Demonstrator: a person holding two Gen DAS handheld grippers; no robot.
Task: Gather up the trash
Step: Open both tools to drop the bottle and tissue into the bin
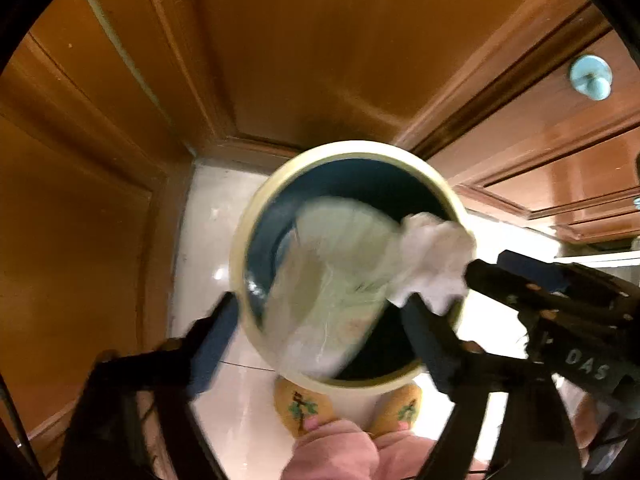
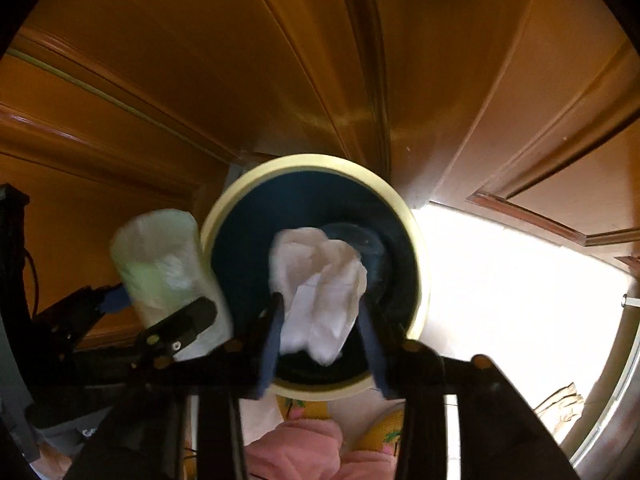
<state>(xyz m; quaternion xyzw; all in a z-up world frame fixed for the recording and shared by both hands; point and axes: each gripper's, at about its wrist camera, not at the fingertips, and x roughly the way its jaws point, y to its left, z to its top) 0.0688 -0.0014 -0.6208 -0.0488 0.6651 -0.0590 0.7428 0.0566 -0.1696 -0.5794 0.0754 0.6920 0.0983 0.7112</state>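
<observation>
Releasing crumpled white tissue [image 2: 320, 292] from part-open right hand-held gripper [image 2: 320, 340], pale translucent plastic cup [image 1: 332, 292] from wide-open left hand-held gripper [image 1: 320, 344], directly above cream-rimmed round bin [image 2: 420, 248].

I'm in a home: wooden cabinet doors [image 1: 280, 60] ahead of my gripper, glossy tiled floor [image 1: 208, 220] and slippers [image 1: 300, 404] below.

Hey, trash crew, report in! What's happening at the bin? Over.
Both grippers over the bin. Left gripper open around plastic cup. Right gripper open, crumpled tissue between its fingers. Nothing blocking the bin.
</observation>
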